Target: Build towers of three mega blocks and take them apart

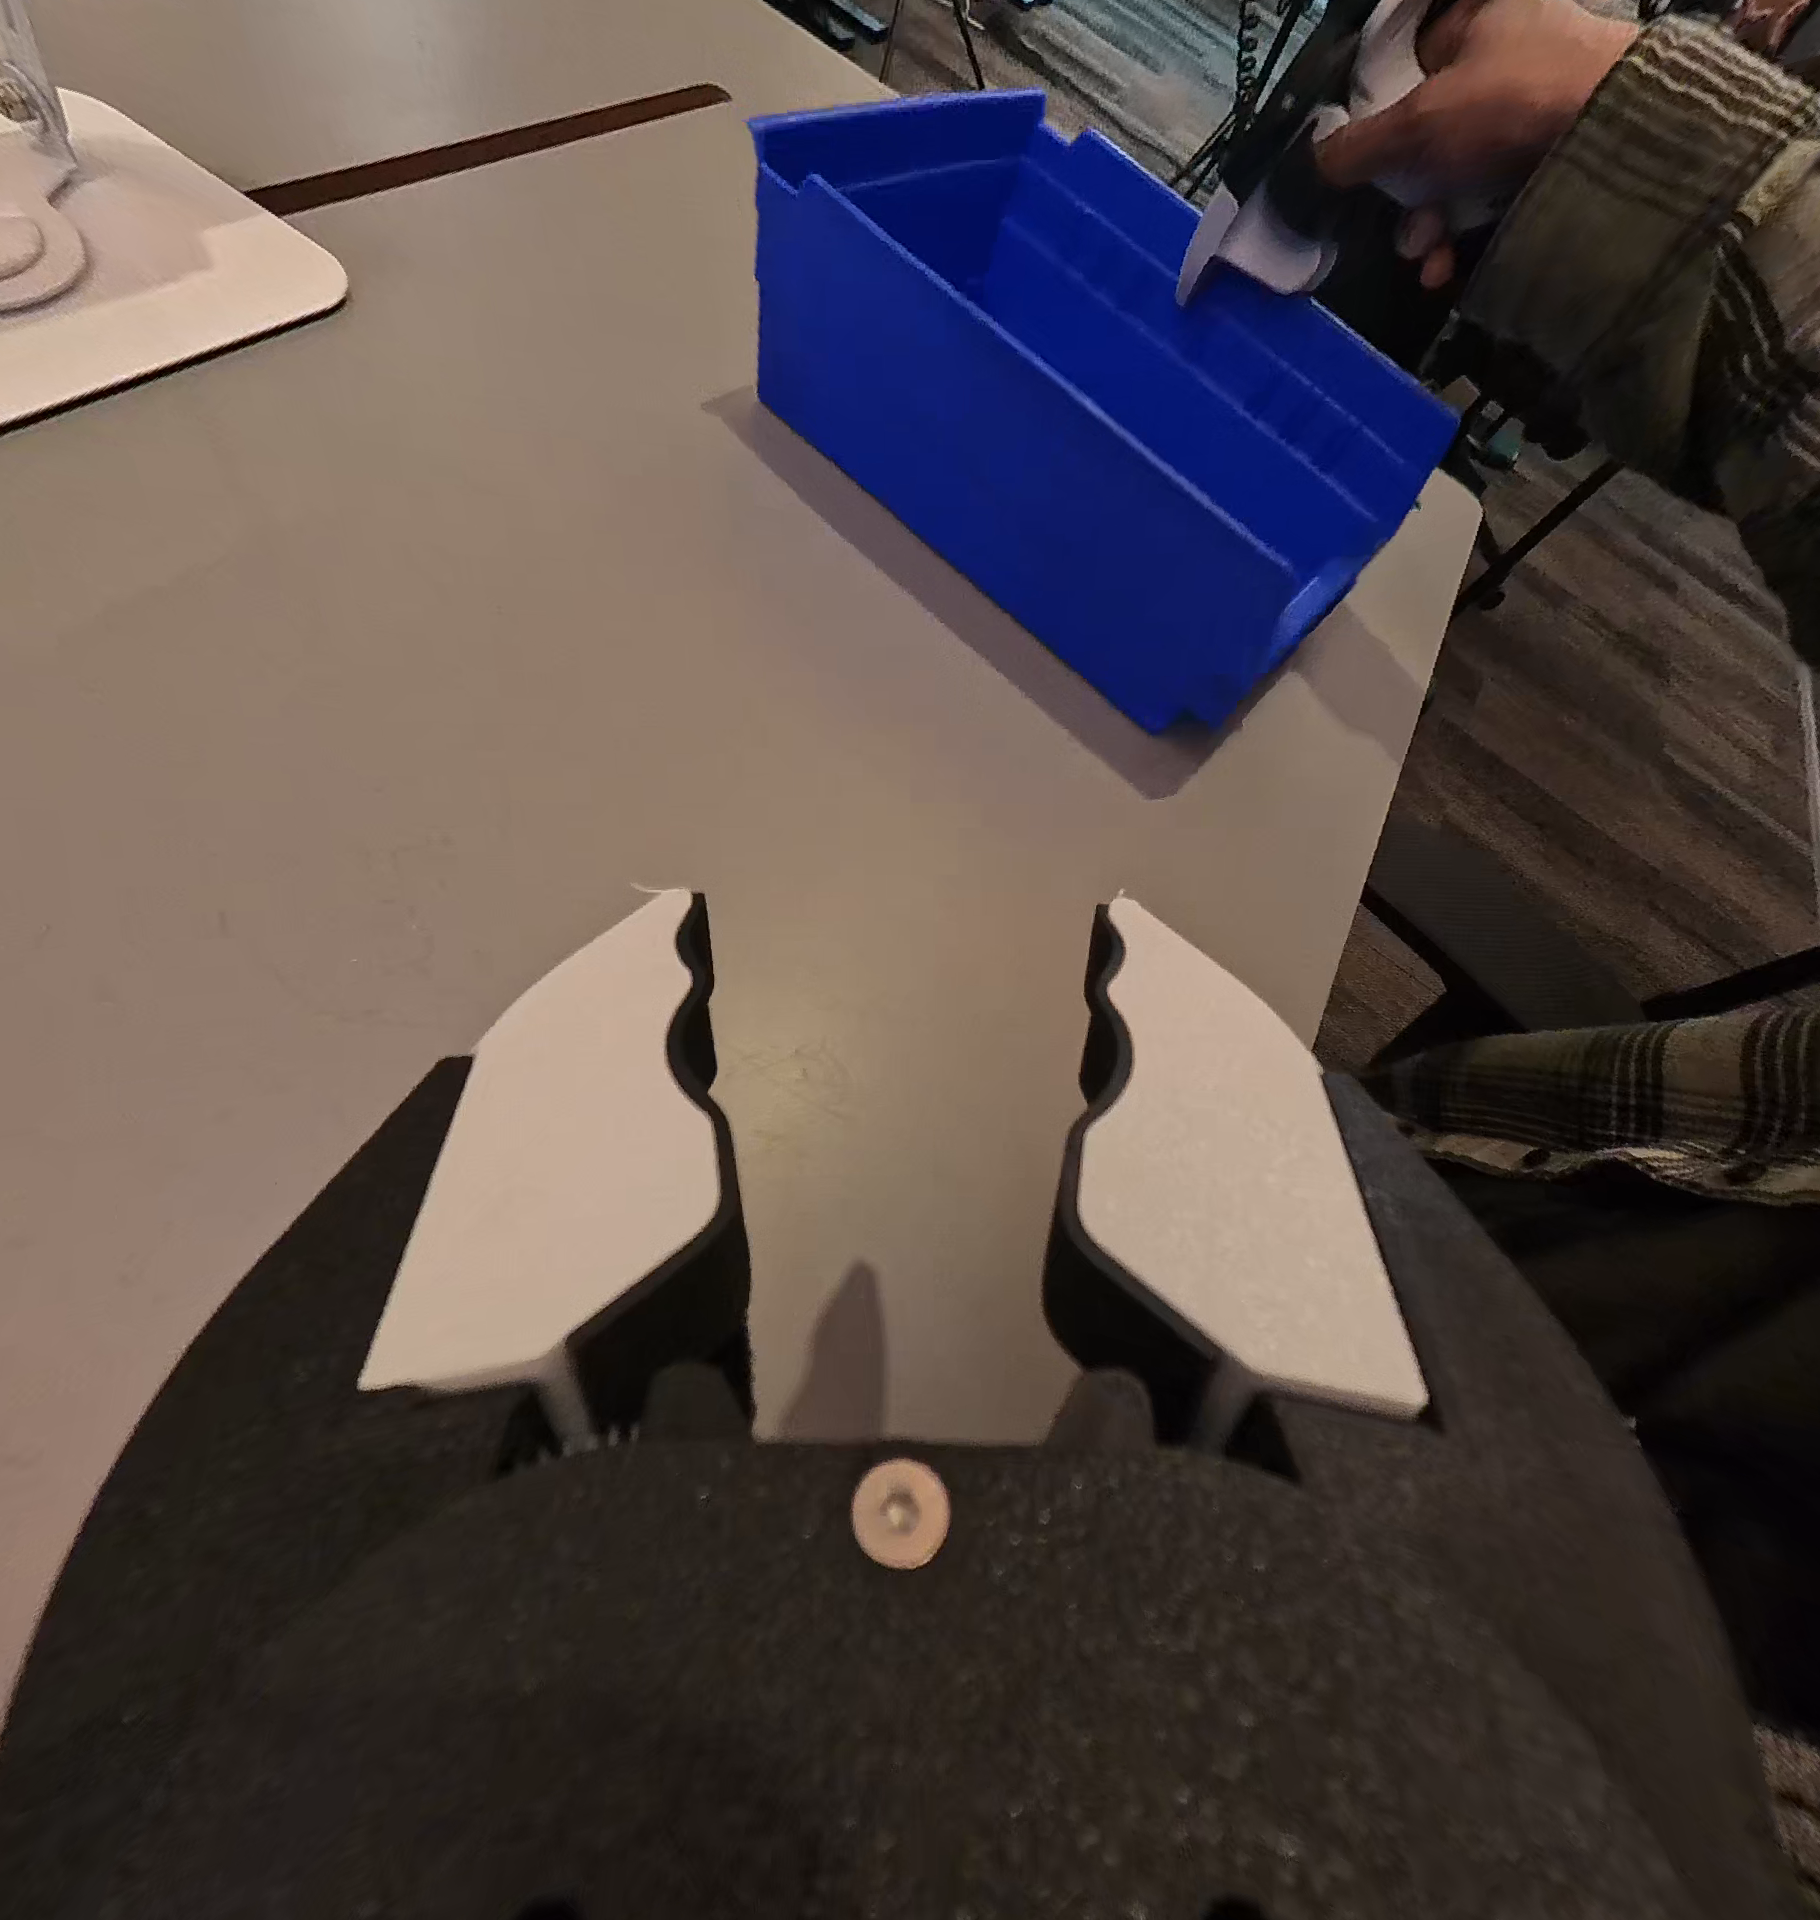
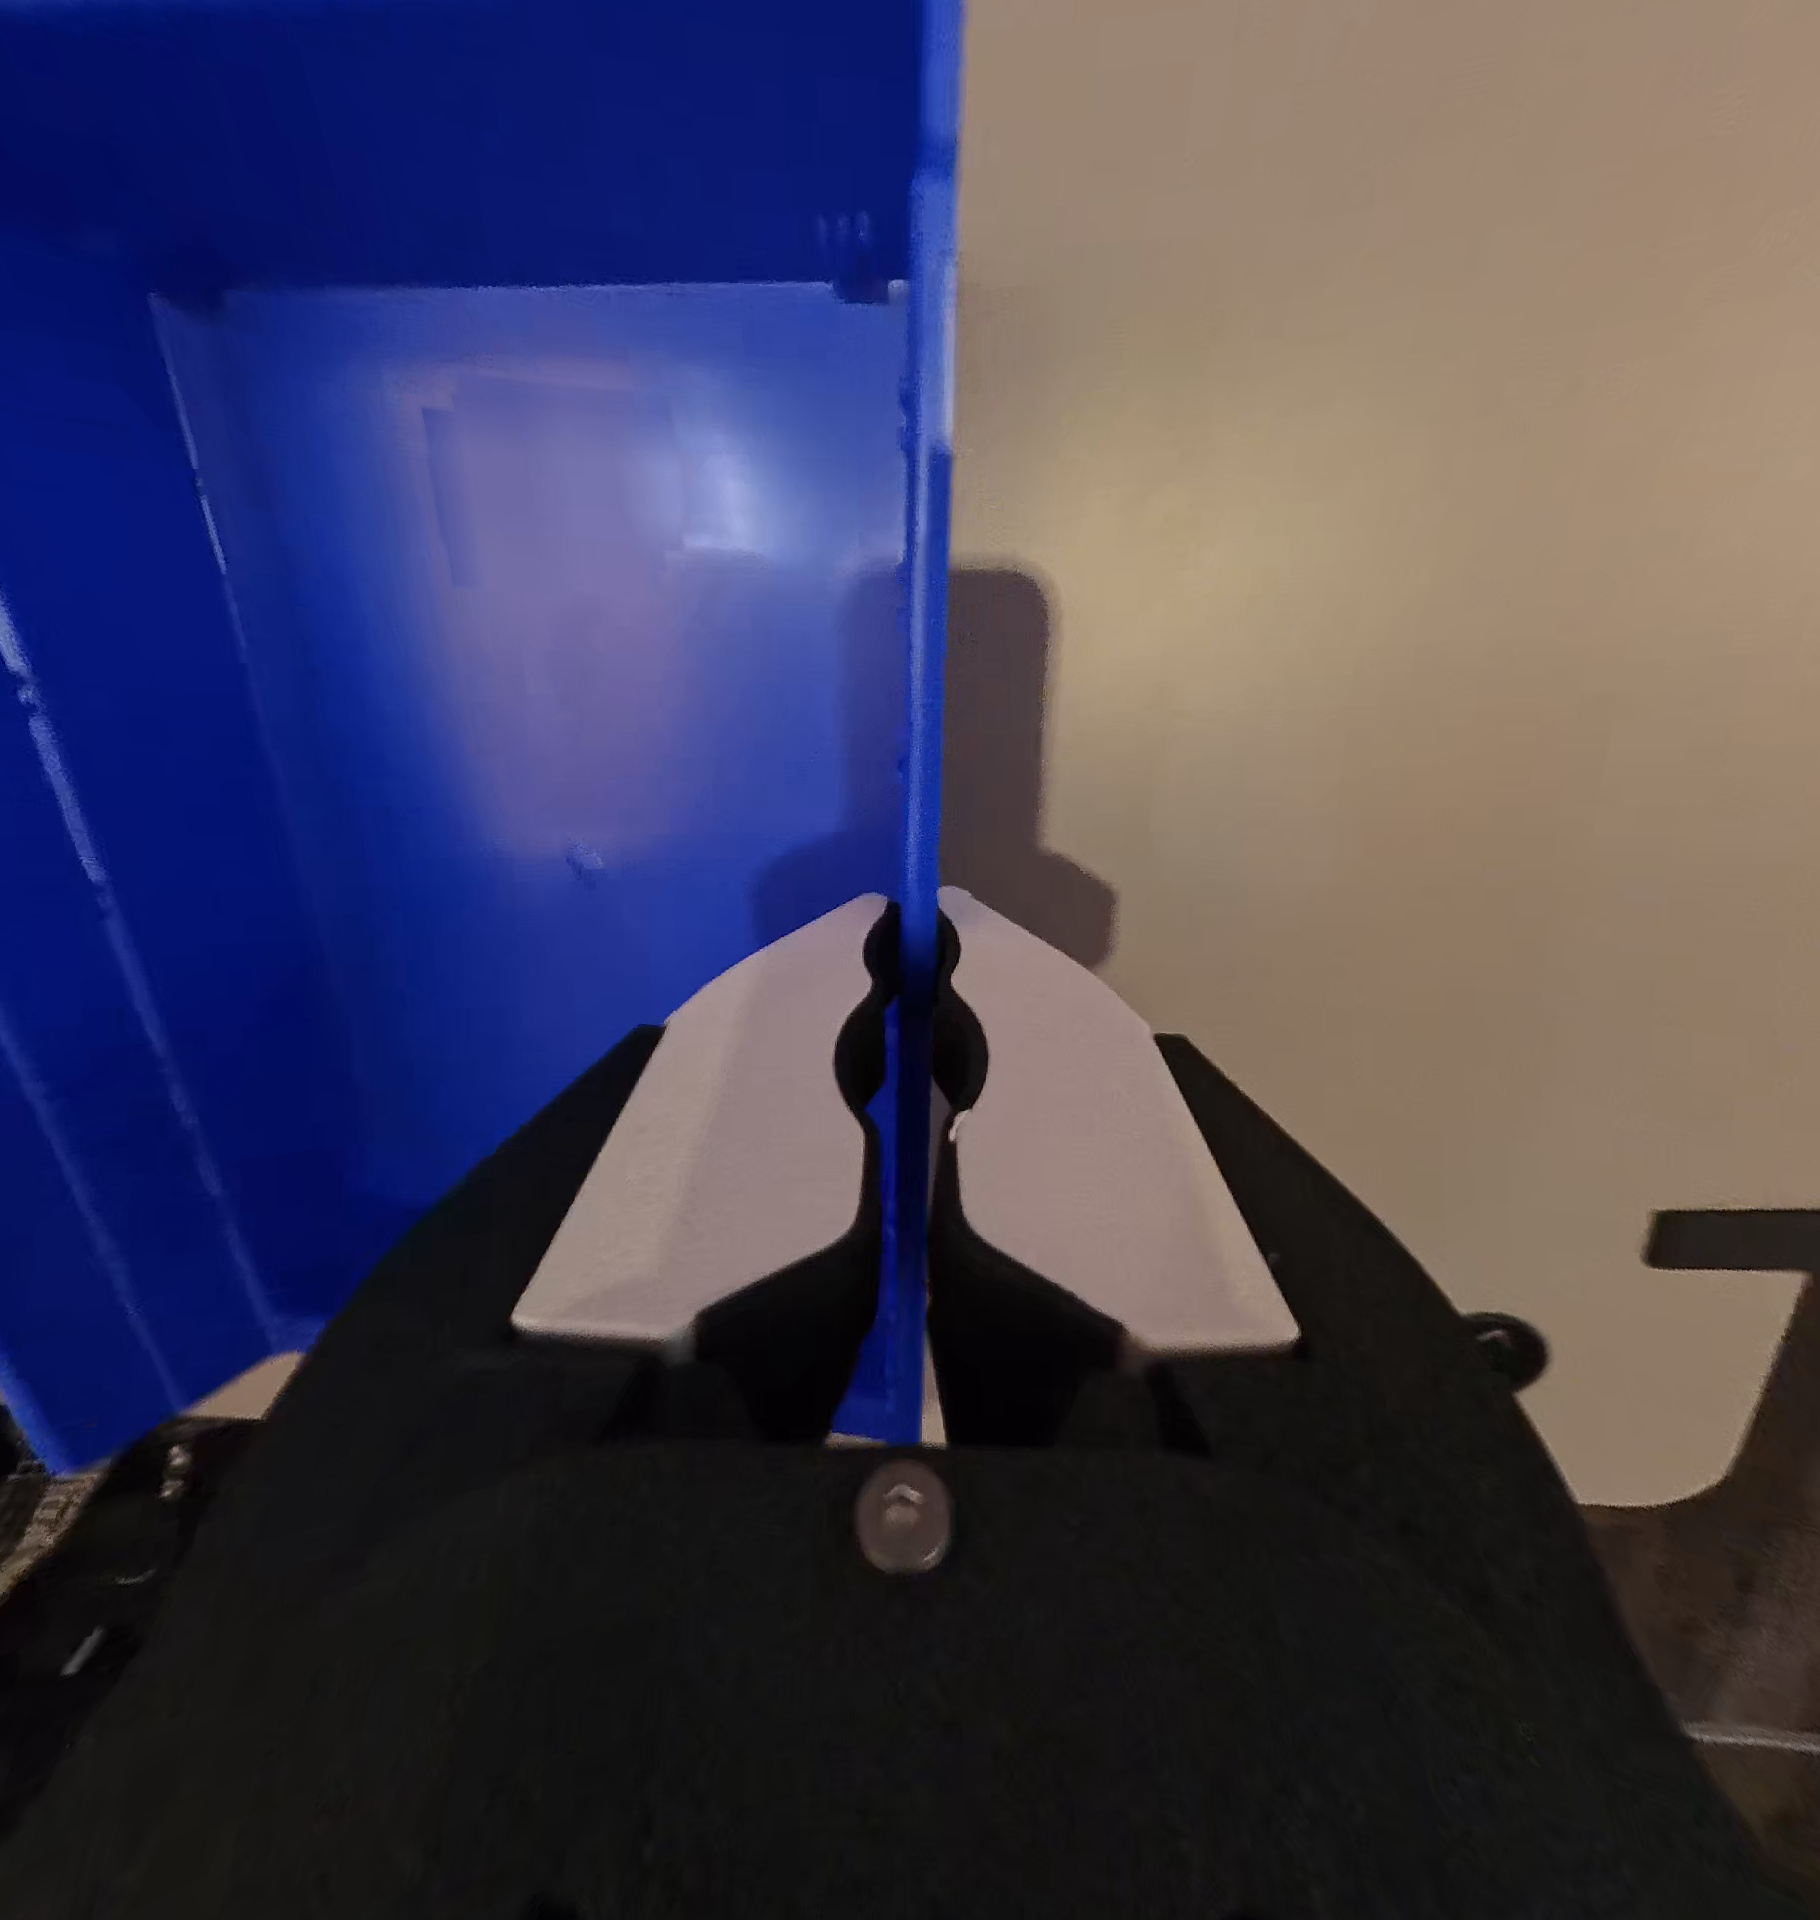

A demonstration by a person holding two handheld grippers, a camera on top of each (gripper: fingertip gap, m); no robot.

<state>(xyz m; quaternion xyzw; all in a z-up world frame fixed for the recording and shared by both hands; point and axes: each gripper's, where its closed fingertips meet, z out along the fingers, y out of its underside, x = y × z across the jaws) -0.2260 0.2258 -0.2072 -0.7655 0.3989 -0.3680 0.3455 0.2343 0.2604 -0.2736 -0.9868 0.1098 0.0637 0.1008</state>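
A blue plastic bin [image 1: 1041,436] stands on the grey table [image 1: 366,675] near its right edge. In the left wrist view its inside shows no blocks. My right gripper [image 2: 911,914] is shut on the bin's thin side wall [image 2: 921,623], one pad on each side of it. It also shows in the left wrist view [image 1: 1249,249], at the bin's far rim. The bin's bare floor [image 2: 521,623] lies to the left of the wall. My left gripper [image 1: 901,904] is open and empty, above bare table short of the bin. No mega blocks are in view.
A white rounded base plate [image 1: 106,312] lies at the table's far left. A person's hand [image 1: 1488,94] and plaid sleeve [image 1: 1716,260] hold the right gripper. The table's right edge [image 1: 1405,727] runs close beside the bin, with floor beyond.
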